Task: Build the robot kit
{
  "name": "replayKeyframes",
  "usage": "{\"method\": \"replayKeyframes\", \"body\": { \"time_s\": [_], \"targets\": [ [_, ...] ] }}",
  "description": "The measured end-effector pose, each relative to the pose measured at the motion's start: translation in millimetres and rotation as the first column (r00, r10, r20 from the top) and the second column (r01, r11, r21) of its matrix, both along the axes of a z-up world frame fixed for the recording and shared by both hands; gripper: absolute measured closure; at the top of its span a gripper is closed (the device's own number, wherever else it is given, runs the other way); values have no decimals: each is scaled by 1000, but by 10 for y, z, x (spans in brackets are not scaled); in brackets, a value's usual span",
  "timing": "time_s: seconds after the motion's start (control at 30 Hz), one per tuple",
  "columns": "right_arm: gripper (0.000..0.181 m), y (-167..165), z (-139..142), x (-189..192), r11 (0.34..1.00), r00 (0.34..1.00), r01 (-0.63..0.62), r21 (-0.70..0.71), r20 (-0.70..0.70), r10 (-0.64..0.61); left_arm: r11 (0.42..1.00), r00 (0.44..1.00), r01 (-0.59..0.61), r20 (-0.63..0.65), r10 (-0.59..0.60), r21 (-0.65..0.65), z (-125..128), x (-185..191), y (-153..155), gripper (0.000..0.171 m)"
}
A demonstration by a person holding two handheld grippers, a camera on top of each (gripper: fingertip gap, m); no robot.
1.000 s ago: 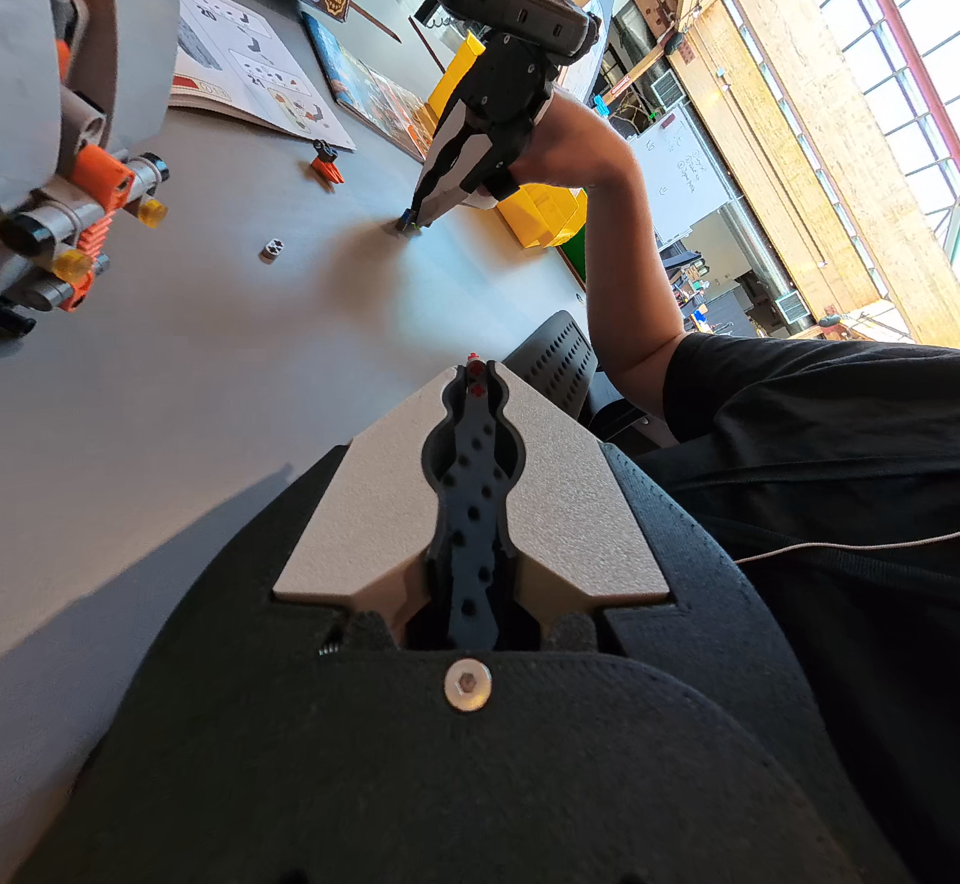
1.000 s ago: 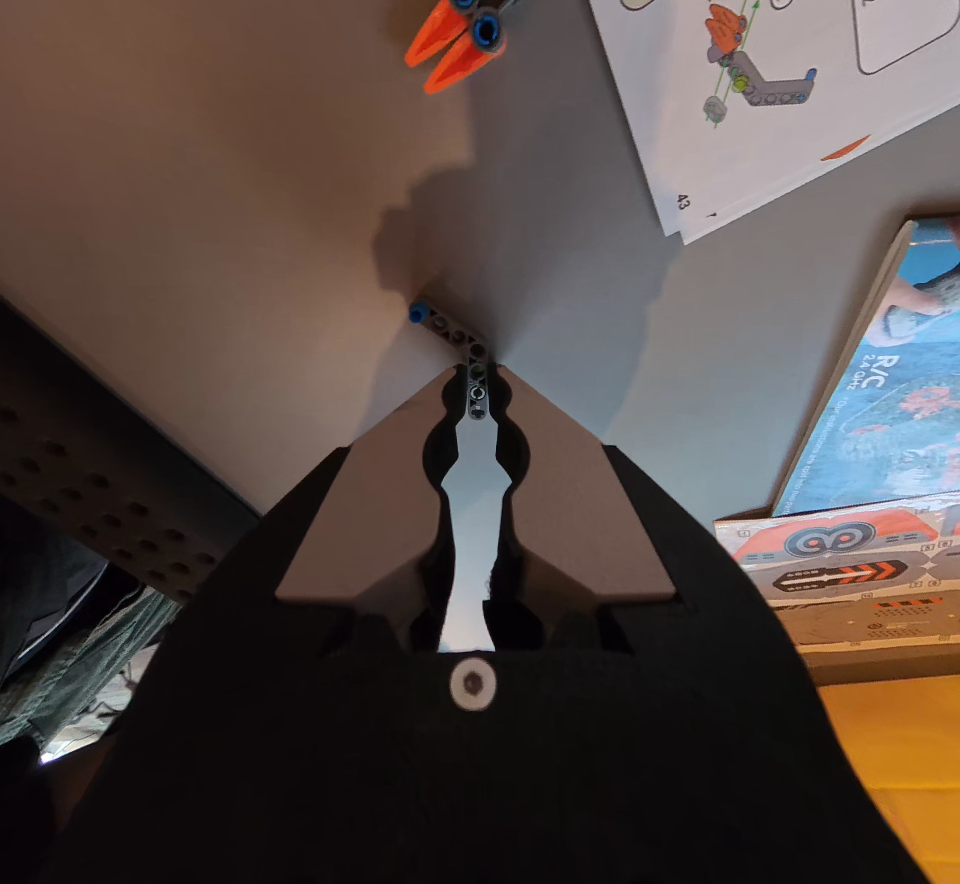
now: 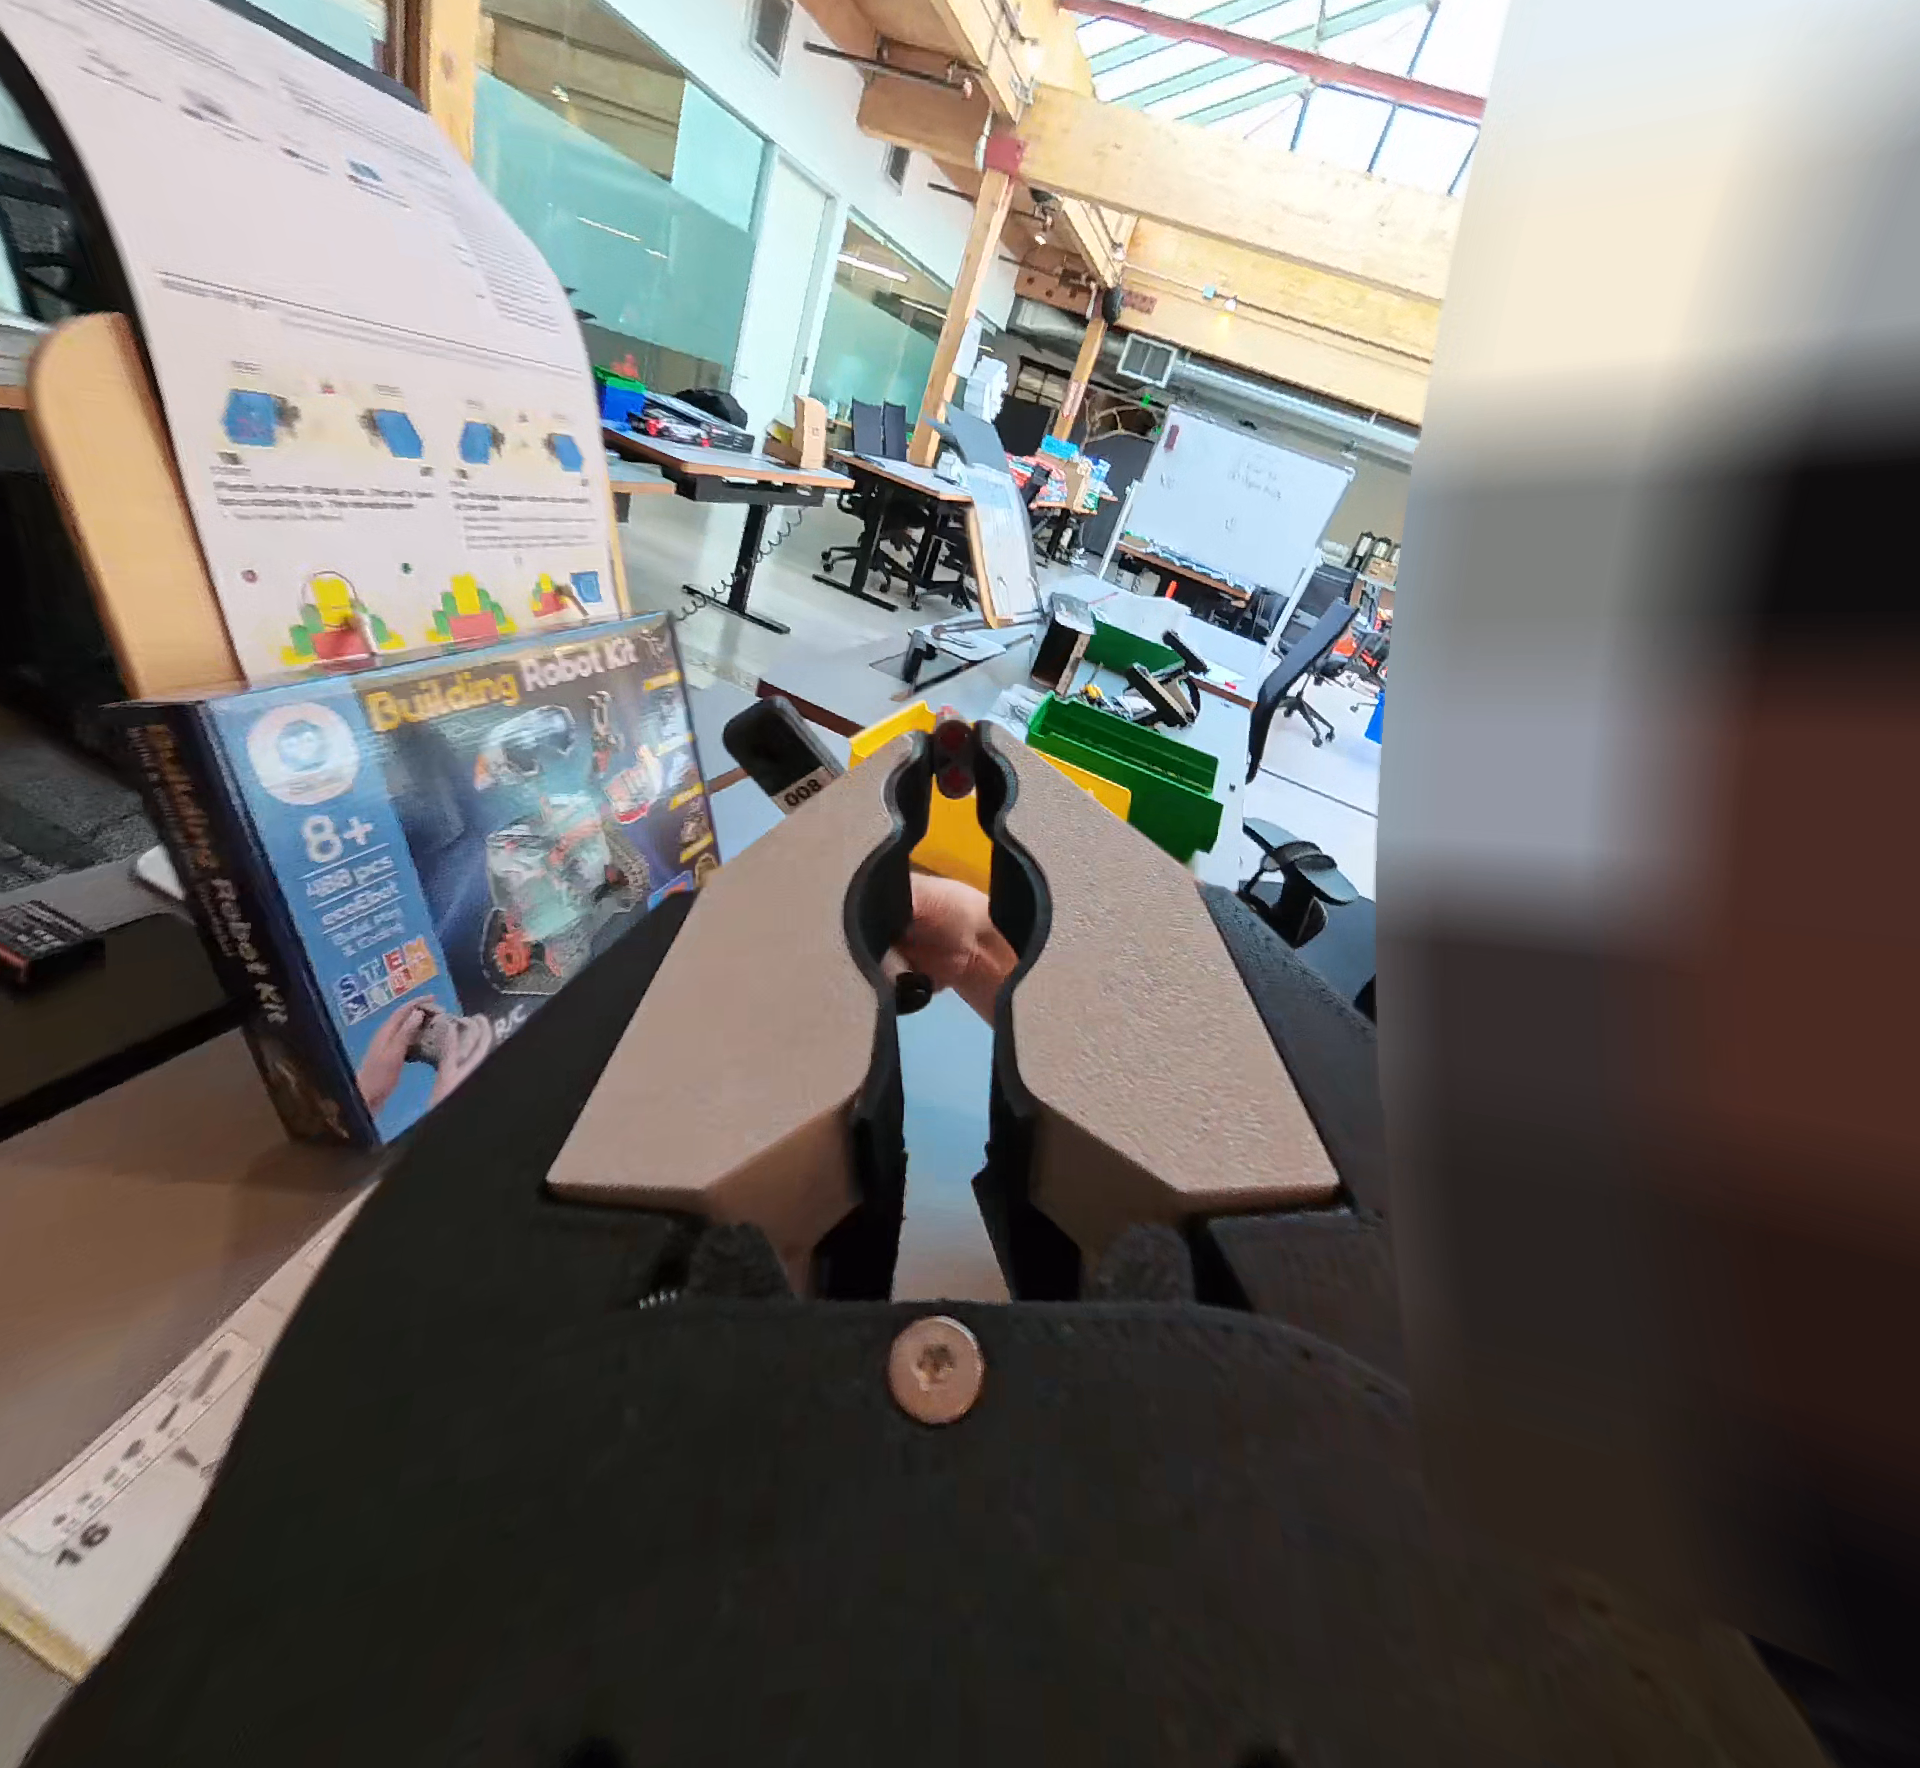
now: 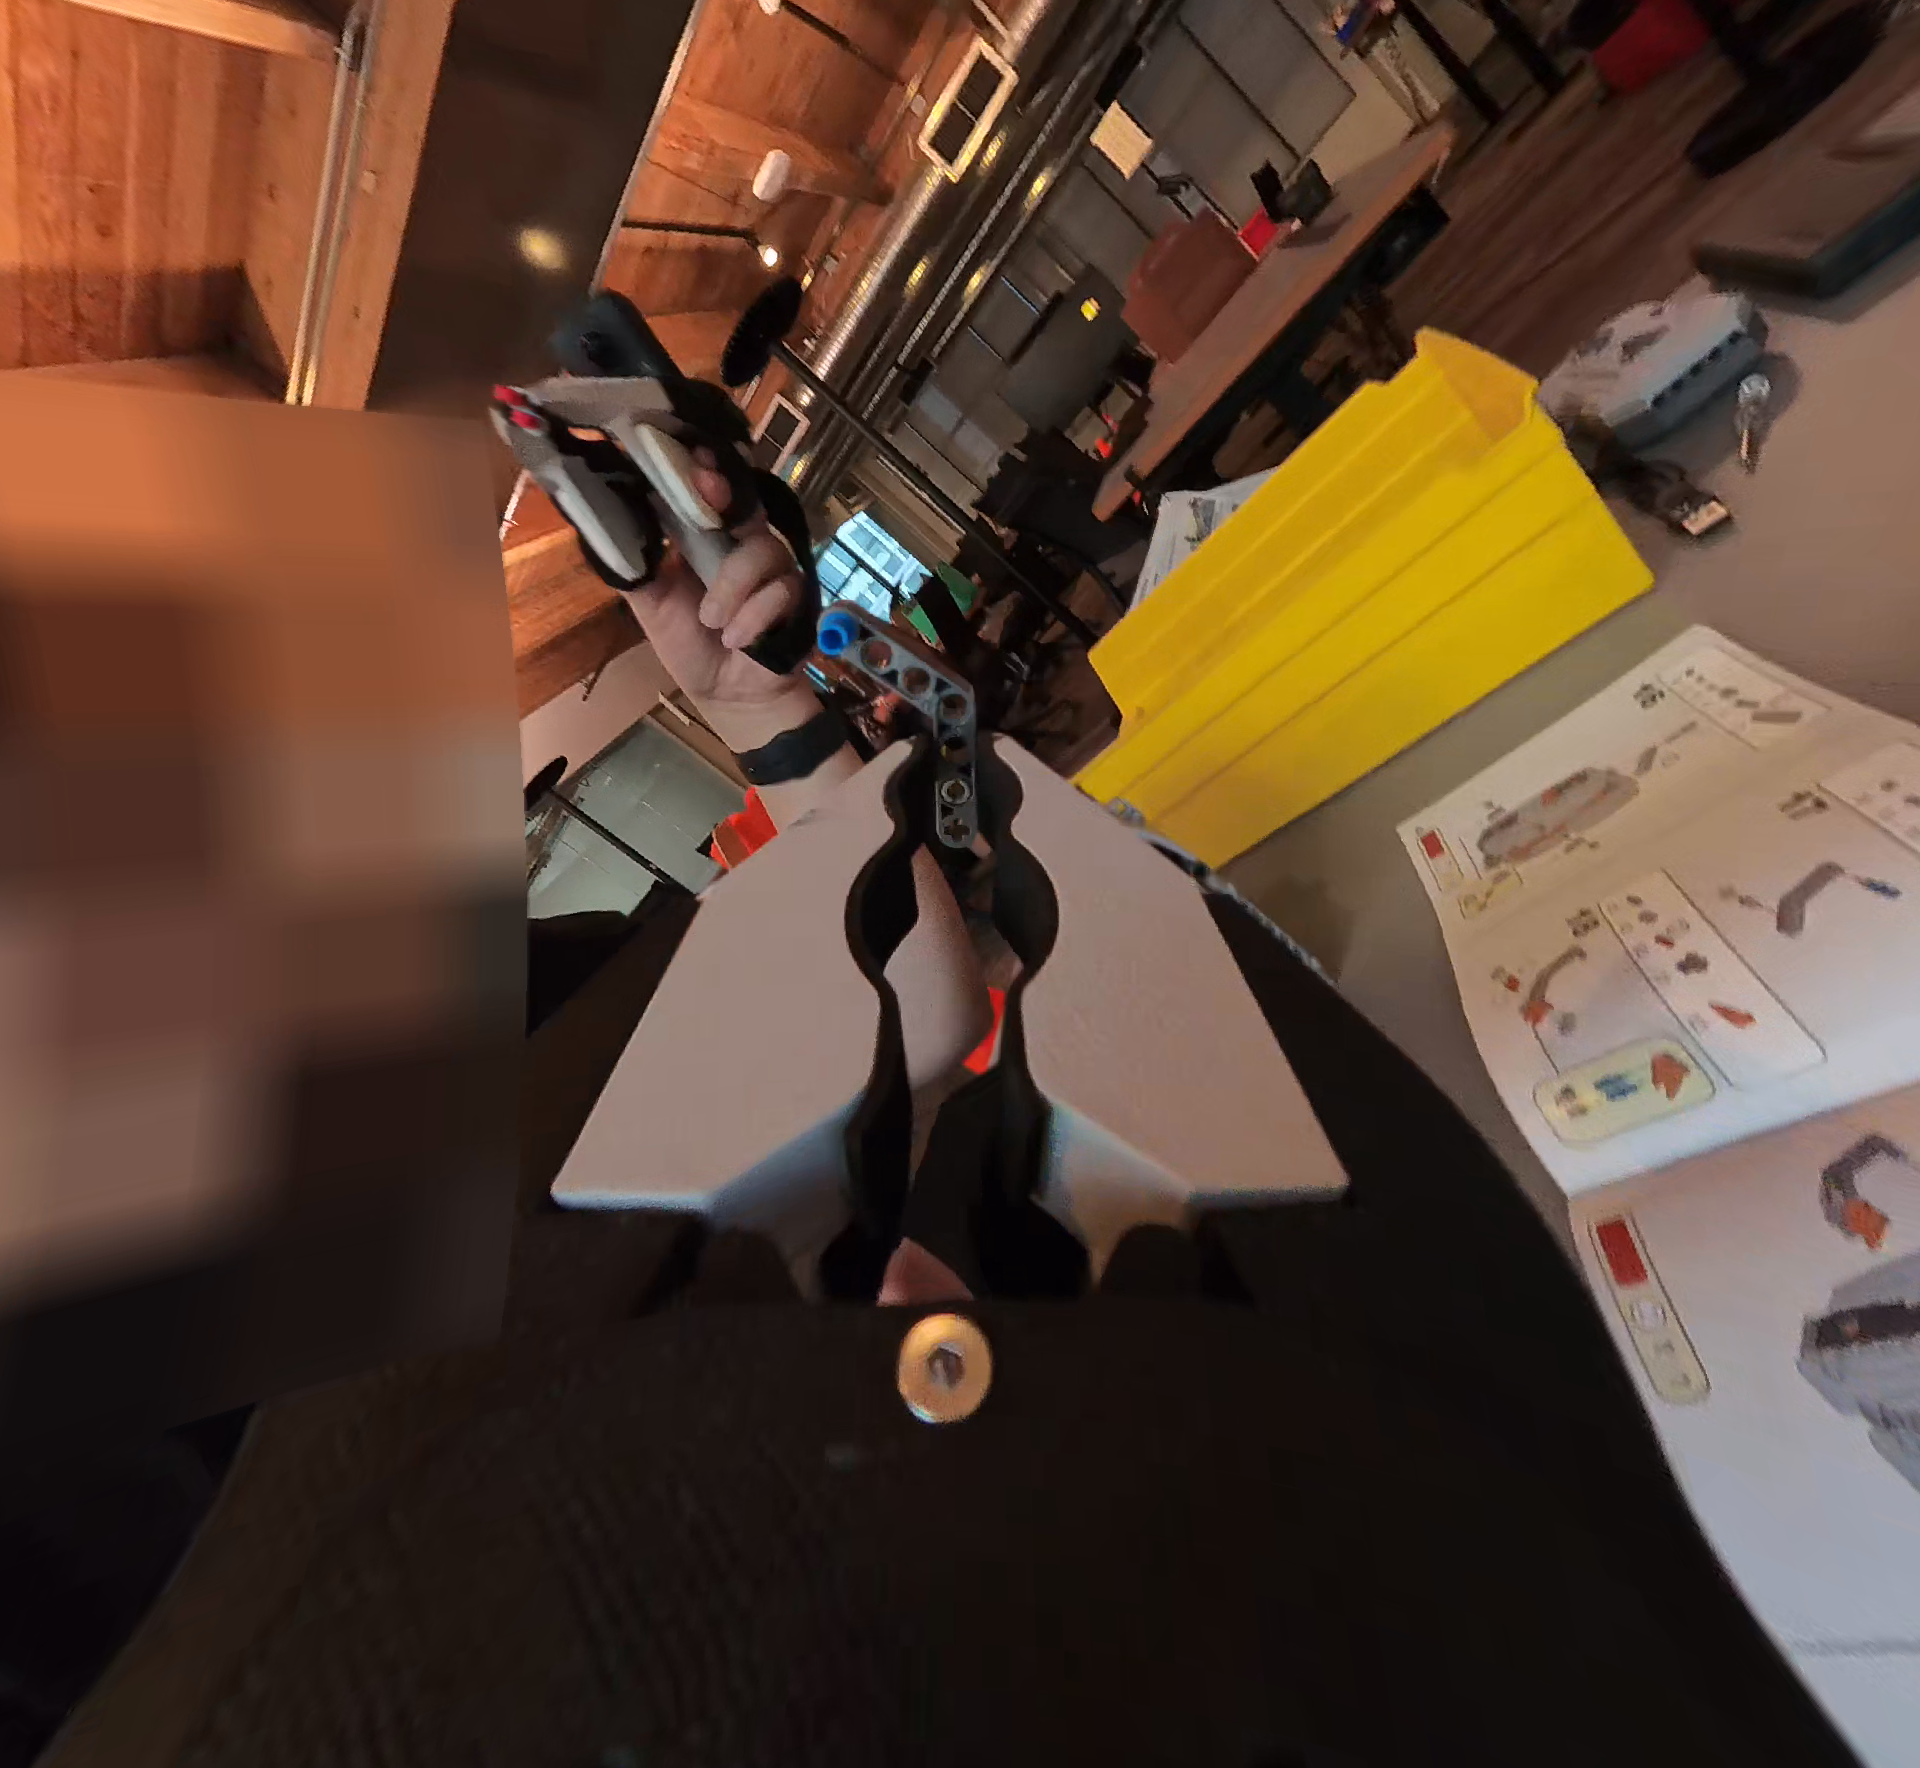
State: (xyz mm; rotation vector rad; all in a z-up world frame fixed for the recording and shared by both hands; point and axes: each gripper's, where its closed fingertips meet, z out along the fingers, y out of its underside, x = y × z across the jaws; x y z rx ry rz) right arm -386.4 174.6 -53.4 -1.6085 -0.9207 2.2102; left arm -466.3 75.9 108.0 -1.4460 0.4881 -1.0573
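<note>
We hold the right gripper (image 4: 948, 788) raised off the worktop, its jaws pinched on the short leg of a grey, L-shaped plastic beam with a row of round holes (image 4: 925, 716). The long leg juts past the fingertips and ends in a blue peg (image 4: 831, 629). We judge the beam light, stiff and smooth, so it could pivot in a grip this close to one end; taking it across the flat faces near the elbow looks steadier.

The left gripper (image 3: 953, 762) is also lifted, nearly closed, with a small red two-stud piece (image 3: 953, 755) pinched at the very tips. It looks tiny and hard, with little of it seated between the pads (image 3: 902, 788), so we expect it to slip out easily. In the right wrist view the left gripper shows farther off, held in a hand.

Below the right gripper an open white instruction booklet with assembly diagrams (image 4: 1662, 939) lies flat on the grey worktop (image 4: 1340, 897), and yellow plastic bins (image 4: 1382, 617) sit beyond it toward the far edge. Beside the left gripper a blue cardboard kit box (image 3: 436, 866) stands upright, with a curled printed sheet (image 3: 343, 347) leaning behind it. A green bin (image 3: 1127, 768) stands farther out.
</note>
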Motion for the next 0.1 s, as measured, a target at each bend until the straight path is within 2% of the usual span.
{"method": "replayKeyframes", "body": {
  "time_s": [0.1],
  "targets": [
    [175, 97, 52, -48, 999, 1000, 6, -33, -27, -7, 995, 996, -88, -1, 89, -47, -142, -225, 131, 166]
  ]
}}
